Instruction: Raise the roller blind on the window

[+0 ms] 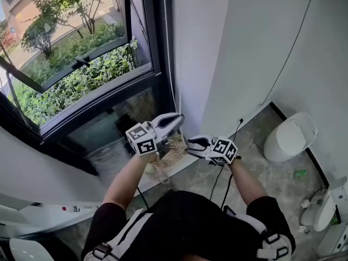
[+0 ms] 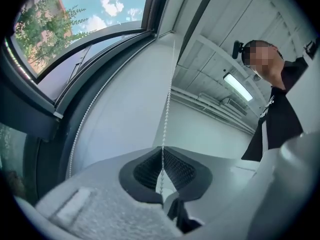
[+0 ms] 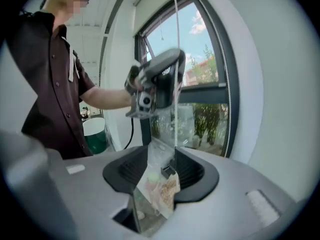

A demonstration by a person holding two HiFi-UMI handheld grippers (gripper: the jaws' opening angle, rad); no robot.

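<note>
A white bead chain [image 1: 169, 48] hangs down the dark window frame [image 1: 155, 37] beside the white wall. My left gripper [image 1: 176, 119] is shut on this chain; in the left gripper view the chain [image 2: 167, 99] runs straight up from between the closed pads of that gripper [image 2: 162, 153]. A second strand [image 2: 87, 116] hangs along the frame. My right gripper [image 1: 191, 144] sits just below and to the right, jaws open. In the right gripper view a strand [image 3: 176, 59] drops past the left gripper [image 3: 157, 84] to the gap between the open jaws [image 3: 162, 160], untouched by the pads. I cannot make out the blind.
A clear plastic bag with beige contents [image 1: 169, 155] lies on the low sill under the grippers. A black cable [image 1: 222, 173] trails over the grey floor. A white lidded bin [image 1: 291, 136] stands at the right. A person's dark shirt [image 1: 185, 227] fills the bottom.
</note>
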